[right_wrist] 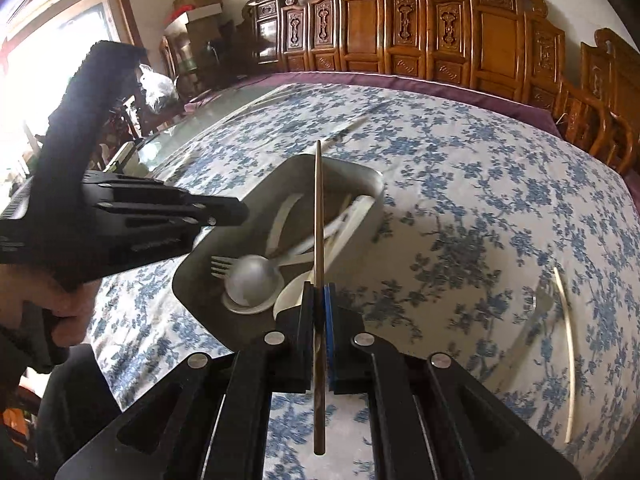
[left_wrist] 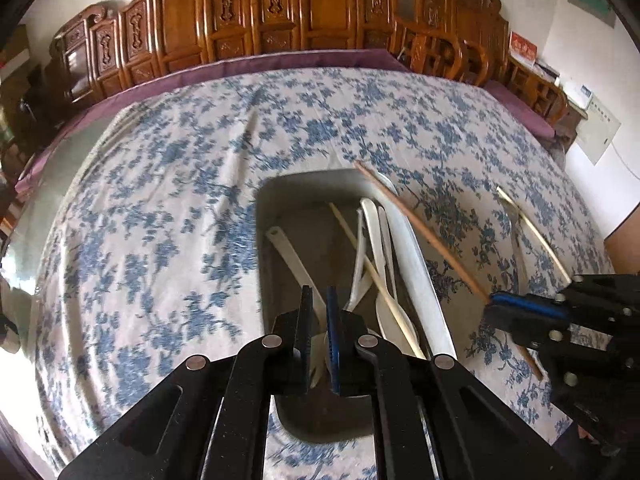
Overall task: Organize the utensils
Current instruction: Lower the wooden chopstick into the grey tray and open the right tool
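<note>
A grey tray (left_wrist: 280, 192) holds white spoons, a fork and a pale chopstick (left_wrist: 372, 268); it also shows in the right wrist view (right_wrist: 344, 170). My right gripper (right_wrist: 319, 292) is shut on a brown chopstick (right_wrist: 318, 208) and holds it over the tray's right rim; this chopstick also shows in the left wrist view (left_wrist: 420, 228). My left gripper (left_wrist: 319, 300) hovers over the tray's near end, its jaws a narrow gap apart with nothing between them. A metal fork (right_wrist: 528, 320) and a pale chopstick (right_wrist: 570, 344) lie on the cloth to the right.
The table has a blue-flowered cloth (left_wrist: 160, 200) with a purple edge. Carved wooden chairs (right_wrist: 400, 32) line the far side. Boxes and a bag stand at the far left in the right wrist view.
</note>
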{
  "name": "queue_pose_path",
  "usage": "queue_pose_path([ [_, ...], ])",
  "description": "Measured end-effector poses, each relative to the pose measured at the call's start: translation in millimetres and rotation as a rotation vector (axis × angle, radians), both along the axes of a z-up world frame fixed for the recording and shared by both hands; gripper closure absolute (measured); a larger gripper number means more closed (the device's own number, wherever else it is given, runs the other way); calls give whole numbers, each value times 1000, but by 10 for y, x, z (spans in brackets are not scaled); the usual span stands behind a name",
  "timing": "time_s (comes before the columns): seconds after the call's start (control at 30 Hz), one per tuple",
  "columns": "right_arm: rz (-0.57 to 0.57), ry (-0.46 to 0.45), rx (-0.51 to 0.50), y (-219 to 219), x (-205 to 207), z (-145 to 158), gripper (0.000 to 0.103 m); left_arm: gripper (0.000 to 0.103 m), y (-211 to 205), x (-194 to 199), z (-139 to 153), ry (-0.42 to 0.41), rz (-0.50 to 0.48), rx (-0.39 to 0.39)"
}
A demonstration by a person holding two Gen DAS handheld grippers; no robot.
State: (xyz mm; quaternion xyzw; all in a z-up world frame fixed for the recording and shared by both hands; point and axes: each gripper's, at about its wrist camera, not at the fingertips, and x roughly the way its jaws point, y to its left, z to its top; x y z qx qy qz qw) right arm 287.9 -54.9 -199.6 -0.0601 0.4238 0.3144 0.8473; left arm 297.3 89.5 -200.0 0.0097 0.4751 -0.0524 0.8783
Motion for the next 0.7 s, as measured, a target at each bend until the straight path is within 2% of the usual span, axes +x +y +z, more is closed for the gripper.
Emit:
queue_pose_path([
  [0.07, 1, 1, -6, 42, -3, 4, 97, 88, 77, -78, 69, -15, 11, -2],
  [0.1, -2, 6, -10, 76, -3, 5, 97, 81, 130, -141, 117, -29, 15, -4],
  [0.27, -18, 31, -20, 174, 5, -4, 97, 69, 309, -330, 243, -61, 31, -5],
  [0.3, -21, 37, -24, 207, 0, -3, 97, 52, 334, -362, 263, -70, 37, -5],
  [0.33, -23, 40, -28, 229, 4, -7, 97, 39, 365, -406, 294, -89, 43, -6],
  [0.6, -35, 58, -58, 445, 17, -41, 97, 21, 594, -593, 394, -157, 91, -9],
  [0.7, -43, 65, -80, 543, 45, -82, 97, 20, 694, -634, 397, -165, 113, -20],
])
